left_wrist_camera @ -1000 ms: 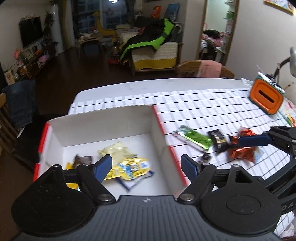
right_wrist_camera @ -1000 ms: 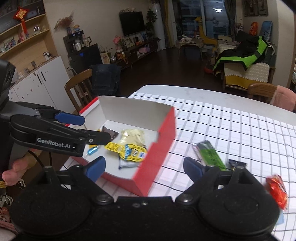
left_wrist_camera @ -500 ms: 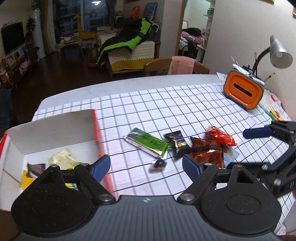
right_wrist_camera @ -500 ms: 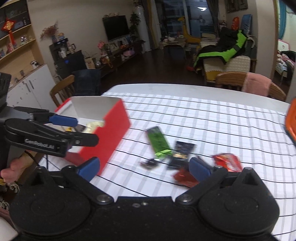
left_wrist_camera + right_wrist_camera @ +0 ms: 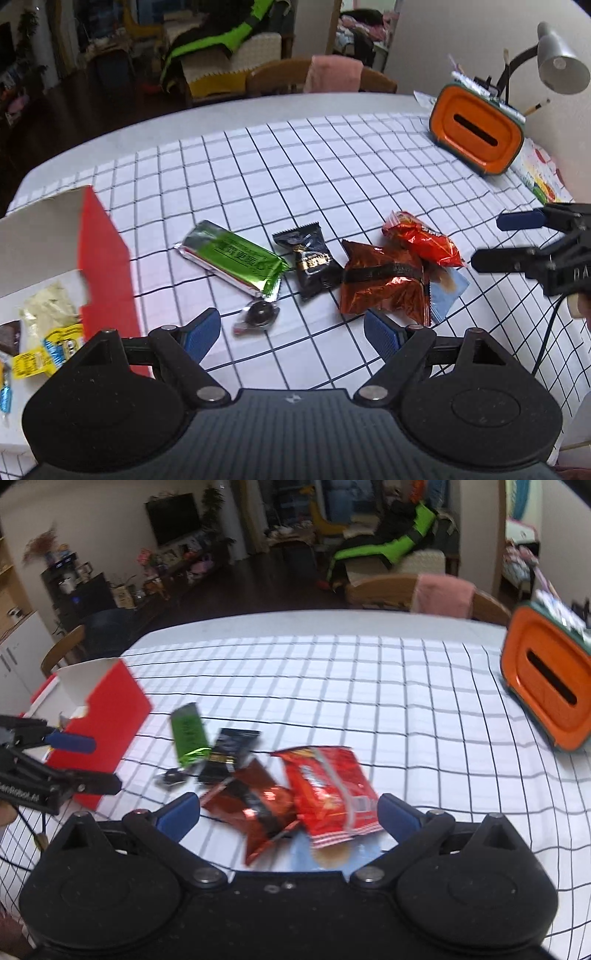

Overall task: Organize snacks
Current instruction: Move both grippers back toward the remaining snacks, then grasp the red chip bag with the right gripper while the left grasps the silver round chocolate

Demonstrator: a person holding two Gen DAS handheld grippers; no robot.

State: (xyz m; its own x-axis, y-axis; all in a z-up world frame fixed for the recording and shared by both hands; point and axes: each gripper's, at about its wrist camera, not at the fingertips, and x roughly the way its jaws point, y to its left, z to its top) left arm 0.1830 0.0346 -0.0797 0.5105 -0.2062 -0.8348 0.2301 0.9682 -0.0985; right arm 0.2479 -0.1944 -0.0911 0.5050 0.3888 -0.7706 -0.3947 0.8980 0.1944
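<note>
Both grippers are over the loose pile right now, nothing picked up. The left gripper (image 5: pixel 291 329) has its blue pads spread wide with only bare tablecloth and a small dark foil-wrapped candy (image 5: pixel 257 316) just ahead of them; the right gripper (image 5: pixel 288 814) is spread just as wide, and its pads sit either side of the crinkly red chip bag (image 5: pixel 330 794) without pressing on it. I'd say this is the reach-in step for the next snack, and the next move looks like dropping the right one a bit lower and squeezing that bag across its puffy middle, gently, since it's slick foil and will probably squish or slide. Taking the chip bag as the landmark: a dark red-brown foil packet with a black band (image 5: pixel 384 282) lies touching it on the side toward the box, then a small black sachet (image 5: pixel 312 260), then a flat shiny green bar (image 5: pixel 236 256). Farther that way is the red-and-white cardboard box (image 5: pixel 105 258), open-topped, already holding a few wrappers. Everything sits on a white cloth with a black grid (image 5: pixel 295 166). Well beyond the bag is an orange plastic holder with a slot (image 5: pixel 476 134).
</note>
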